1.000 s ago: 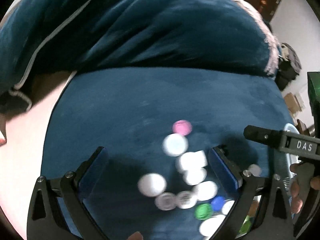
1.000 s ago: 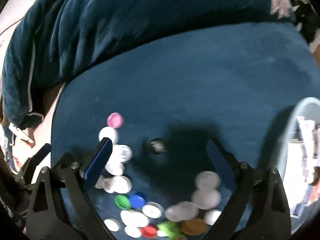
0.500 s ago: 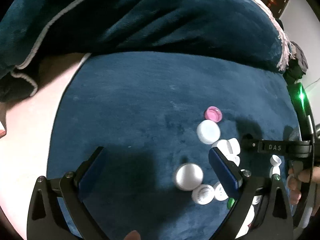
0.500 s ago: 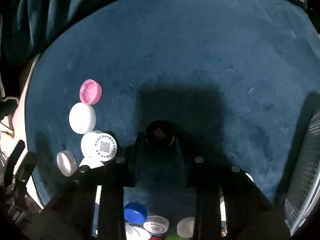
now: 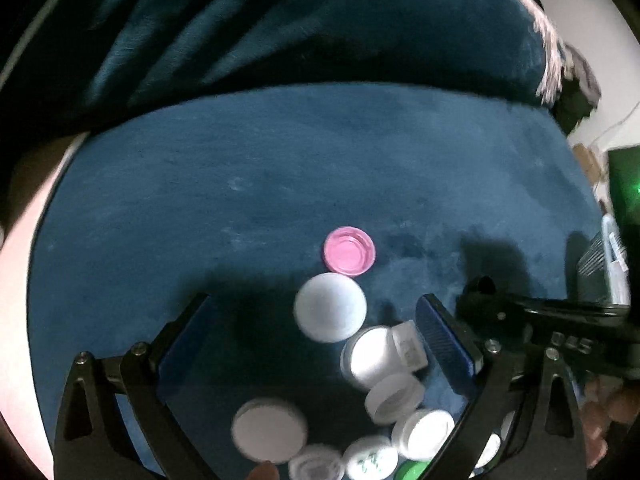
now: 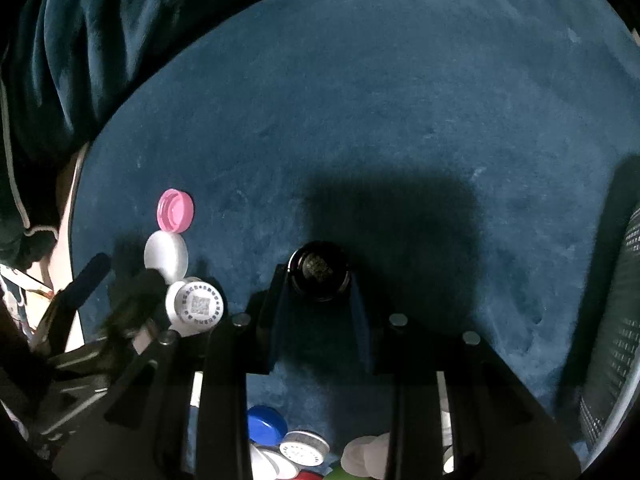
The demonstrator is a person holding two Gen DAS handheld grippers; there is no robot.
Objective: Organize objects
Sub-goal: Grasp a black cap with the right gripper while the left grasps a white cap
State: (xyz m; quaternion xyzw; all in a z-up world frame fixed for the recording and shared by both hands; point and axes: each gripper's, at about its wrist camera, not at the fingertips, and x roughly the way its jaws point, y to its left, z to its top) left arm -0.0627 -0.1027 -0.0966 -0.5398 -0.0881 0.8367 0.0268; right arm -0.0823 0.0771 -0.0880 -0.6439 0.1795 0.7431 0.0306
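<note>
Bottle caps lie scattered on a dark blue round cushion (image 5: pixel 280 184). My right gripper (image 6: pixel 318 280) is shut on a small black cap (image 6: pixel 319 270) that rests on the cushion. From the left wrist view, this same right gripper (image 5: pixel 520 320) reaches in from the right. My left gripper (image 5: pixel 316 332) hangs just above the pile, jaws wide and closing, with a plain white cap (image 5: pixel 330 312) between them, untouched. A pink cap (image 5: pixel 349 251) lies open side up just beyond it. Several more white caps (image 5: pixel 372 356) crowd by the right finger.
A blue cap (image 6: pixel 266 424) and other coloured caps lie under the right gripper. A printed white cap (image 6: pixel 195 304) sits to its left. A mesh basket (image 6: pixel 616 320) stands at the right edge. A dark blue blanket (image 5: pixel 280 20) is heaped behind the cushion.
My right gripper came down and shut on the black cap. My left gripper dropped lower over the caps, so the white cap now lies between its fingers.
</note>
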